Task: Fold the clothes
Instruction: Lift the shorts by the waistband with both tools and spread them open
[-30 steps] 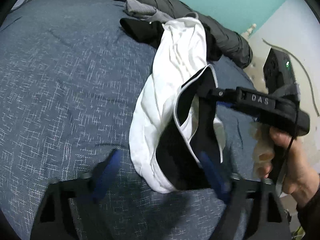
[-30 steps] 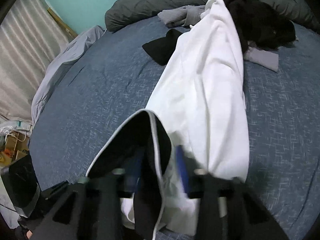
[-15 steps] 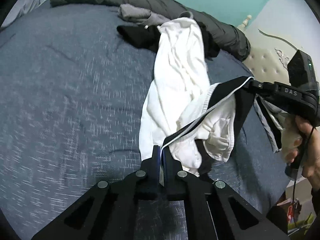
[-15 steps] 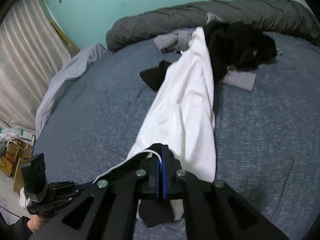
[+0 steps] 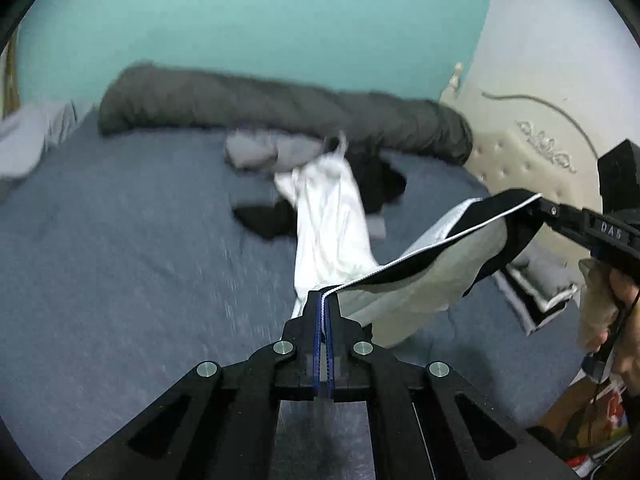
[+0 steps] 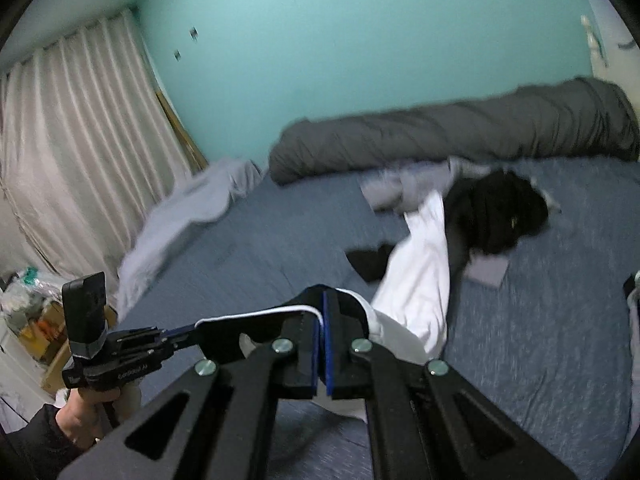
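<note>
Both grippers, left (image 5: 325, 300) and right (image 6: 322, 306), pinched the garment's (image 5: 332, 232) hem, lifted and unfolded; loose clothes (image 6: 496, 216) lay ahead.

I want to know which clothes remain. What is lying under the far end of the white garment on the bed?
Black clothes and a grey piece lie under the white garment. What else it covers cannot be seen.
</note>
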`<state>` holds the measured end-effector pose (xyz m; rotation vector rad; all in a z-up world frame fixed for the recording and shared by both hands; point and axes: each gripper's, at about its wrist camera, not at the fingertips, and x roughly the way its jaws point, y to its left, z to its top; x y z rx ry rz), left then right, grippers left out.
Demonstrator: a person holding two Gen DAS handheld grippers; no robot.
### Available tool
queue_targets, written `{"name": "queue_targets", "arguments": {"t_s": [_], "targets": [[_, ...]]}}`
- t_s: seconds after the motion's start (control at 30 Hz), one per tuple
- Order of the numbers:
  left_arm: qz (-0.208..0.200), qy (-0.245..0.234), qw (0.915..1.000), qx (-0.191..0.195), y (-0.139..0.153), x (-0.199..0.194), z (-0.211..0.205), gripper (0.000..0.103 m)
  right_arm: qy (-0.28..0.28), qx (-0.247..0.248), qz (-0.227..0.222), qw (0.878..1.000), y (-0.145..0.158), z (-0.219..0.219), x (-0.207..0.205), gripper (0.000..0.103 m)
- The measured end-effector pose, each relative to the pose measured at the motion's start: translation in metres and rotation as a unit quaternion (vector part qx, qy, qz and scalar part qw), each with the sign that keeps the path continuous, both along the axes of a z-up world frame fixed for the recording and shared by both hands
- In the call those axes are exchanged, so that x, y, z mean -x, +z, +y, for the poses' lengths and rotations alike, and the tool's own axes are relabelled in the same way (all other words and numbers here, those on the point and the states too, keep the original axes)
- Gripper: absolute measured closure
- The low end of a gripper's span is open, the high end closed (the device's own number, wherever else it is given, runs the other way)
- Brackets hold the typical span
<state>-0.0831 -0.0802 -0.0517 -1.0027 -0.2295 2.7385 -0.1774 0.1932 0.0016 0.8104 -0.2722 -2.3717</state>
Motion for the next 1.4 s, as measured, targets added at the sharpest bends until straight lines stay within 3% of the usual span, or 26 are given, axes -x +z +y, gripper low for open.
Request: {"name": "queue_targets", "arguments": {"t_s": [0.23, 0.5, 0.63, 0.7, 0.77, 0.9, 1.07, 1.17, 1.4], "targets": [[0.073, -0.003, 0.997, 0.025, 0.123, -0.01, -0.001, 0.102, -0.009, 0.008, 0.076, 0.997, 0.111, 0.004, -0.025, 0.102], [0.151, -0.007, 0.9876, 0.044, 0.251, -0.032, 0.0, 0.102, -0.016, 0.006, 0.145, 0.989, 0.223, 0.003, -0.058, 0.102], [0.165, -0.019, 0.9854, 0.037, 0.294, -0.046, 0.001, 0.102, -0.021, -0.007, 0.17, 0.985, 0.266, 0.002, -0.072, 0.102], [0.152, -0.028, 0.9876, 0.029, 0.295, -0.046, 0.001, 0.102, -0.02, -0.017, 0.155, 0.988, 0.262, 0.003, -0.072, 0.102], [0.133, -0.037, 0.9902, 0.025, 0.278, -0.045, 0.001, 0.102, -0.019, -0.027, 0.139, 0.99, 0.255, 0.004, -0.072, 0.102], [0.087, -0.056, 0.9945, 0.019, 0.225, -0.04, 0.001, 0.102, -0.005, -0.043, 0.069, 0.997, 0.184, 0.007, -0.061, 0.102], [0.001, -0.069, 0.9976, 0.004, 0.117, -0.019, 0.005, 0.102, 0.011, -0.062, -0.02, 0.998, 0.091, 0.009, -0.049, 0.102], [-0.049, -0.071, 0.9962, -0.011, 0.052, -0.011, 0.005, 0.102, 0.019, -0.076, -0.073, 0.994, 0.022, 0.009, -0.04, 0.102], [-0.14, -0.08, 0.9862, -0.035, -0.062, -0.009, 0.015, 0.102, 0.026, -0.077, -0.164, 0.983, -0.088, 0.014, -0.03, 0.102]]}}
